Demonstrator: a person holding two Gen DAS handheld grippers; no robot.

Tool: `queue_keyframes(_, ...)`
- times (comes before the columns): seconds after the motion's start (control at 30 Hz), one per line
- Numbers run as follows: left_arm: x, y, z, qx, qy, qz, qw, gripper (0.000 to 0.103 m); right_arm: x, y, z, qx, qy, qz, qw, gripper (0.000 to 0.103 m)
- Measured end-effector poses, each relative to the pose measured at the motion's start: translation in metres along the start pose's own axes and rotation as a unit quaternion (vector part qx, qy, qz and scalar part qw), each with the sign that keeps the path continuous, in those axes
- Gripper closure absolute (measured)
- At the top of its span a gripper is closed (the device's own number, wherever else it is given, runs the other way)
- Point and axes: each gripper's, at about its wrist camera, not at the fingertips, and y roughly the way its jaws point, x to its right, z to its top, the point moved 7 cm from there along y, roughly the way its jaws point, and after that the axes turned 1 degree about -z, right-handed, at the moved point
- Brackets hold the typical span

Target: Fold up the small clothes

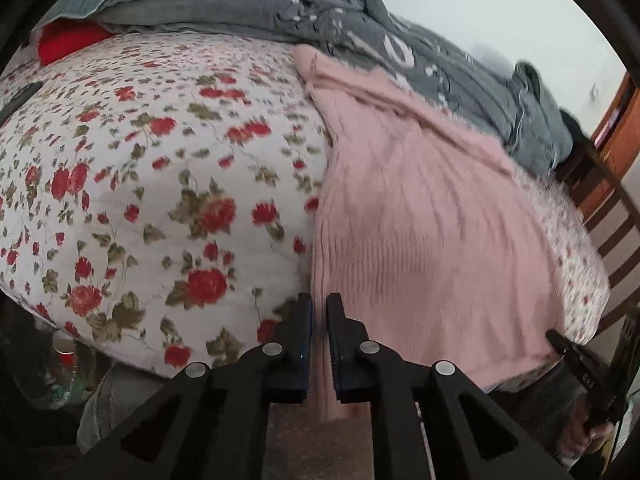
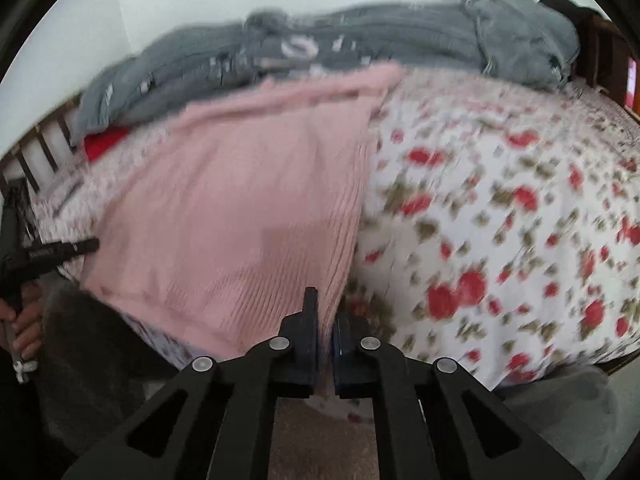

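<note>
A pink ribbed knit garment [image 1: 420,208] lies spread flat on a bed with a white sheet printed with red flowers [image 1: 160,184]. My left gripper [image 1: 319,312] is shut on the garment's near left corner, pink cloth running down between the jaws. In the right wrist view the same garment [image 2: 240,208] fills the middle left, and my right gripper [image 2: 326,312] is shut on its near right corner. The right gripper also shows at the left view's lower right edge [image 1: 568,350], and the left gripper at the right view's left edge [image 2: 76,248].
A rumpled grey blanket [image 1: 400,40] lies along the far side of the bed by the white wall. A red cloth [image 1: 68,42] sits at the far left. A wooden slatted bed frame [image 1: 612,216] stands at the right. A can [image 1: 64,350] sits below the bed edge.
</note>
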Motion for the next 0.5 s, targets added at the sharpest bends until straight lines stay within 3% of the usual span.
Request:
queue_keyframes(0.03, 0.001, 0.000, -0.003, -0.003, 0.003, -0.001, 1.0000, 0.081, 0.000, -0.003, 0.000, 0.009, -0.003, -0.003, 1.000, 0.096)
queue_keyframes(0.13, 0.005, -0.005, -0.009, -0.004, 0.015, -0.020, 0.9997, 0.066, 0.003, -0.014, 0.007, 0.026, 0.017, 0.010, 0.999, 0.079)
queue_keyframes(0.2, 0.007, -0.009, -0.011, 0.003, 0.018, -0.024, 0.9995, 0.065, 0.008, -0.018, 0.014, 0.038, 0.032, 0.016, 0.999, 0.054)
queue_keyframes(0.33, 0.006, -0.007, -0.011, 0.009, 0.009, -0.020, 0.9997, 0.067, 0.006, -0.009, 0.014, 0.029, 0.027, 0.003, 0.999, 0.053)
queue_keyframes(0.4, 0.007, -0.006, -0.012, 0.011, 0.017, -0.016, 0.9997, 0.069, 0.003, -0.001, 0.011, 0.018, 0.024, 0.000, 1.000, 0.063)
queue_keyframes(0.5, 0.009, -0.006, -0.015, 0.023, 0.030, -0.008, 0.9992, 0.071, 0.000, 0.004, 0.006, 0.014, 0.027, 0.009, 0.999, 0.065)
